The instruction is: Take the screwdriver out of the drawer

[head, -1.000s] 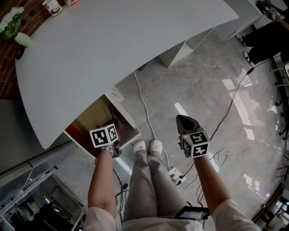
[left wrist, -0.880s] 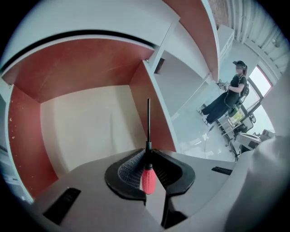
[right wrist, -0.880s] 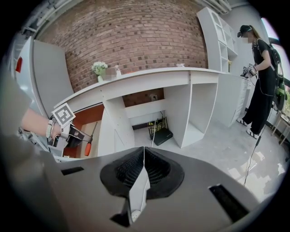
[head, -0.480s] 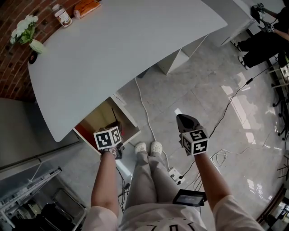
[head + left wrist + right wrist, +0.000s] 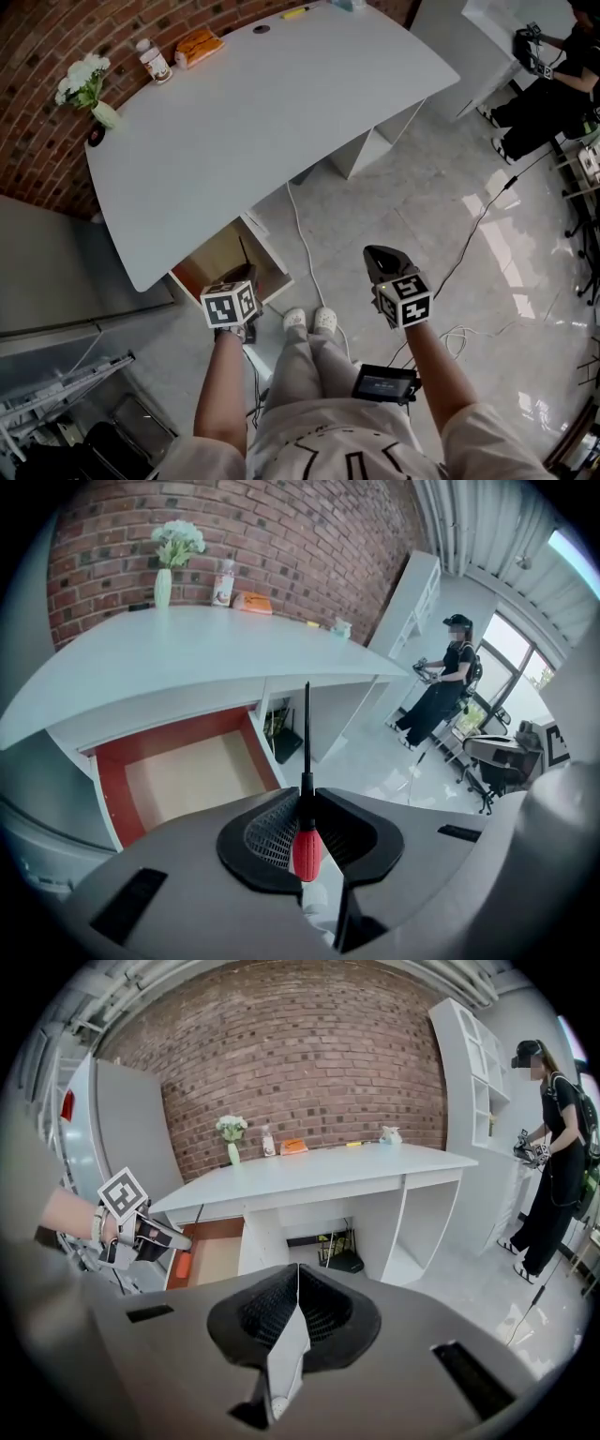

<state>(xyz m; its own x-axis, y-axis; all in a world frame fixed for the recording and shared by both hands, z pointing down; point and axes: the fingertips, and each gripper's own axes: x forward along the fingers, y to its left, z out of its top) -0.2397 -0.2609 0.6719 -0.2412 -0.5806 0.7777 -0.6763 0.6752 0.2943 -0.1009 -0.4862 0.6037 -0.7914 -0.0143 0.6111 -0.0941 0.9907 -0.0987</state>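
The left tool [image 5: 249, 281] apparently hides the screwdriver [image 5: 243, 253] handle from above.

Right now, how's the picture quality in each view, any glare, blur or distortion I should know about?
Head view: evenly lit and sharp, with window glare on the glossy floor at right. Left gripper view: strong fisheye bending the desk, dark corners, yet the screwdriver is crisp. Right gripper view: same fisheye and dark rim, no motion blur.
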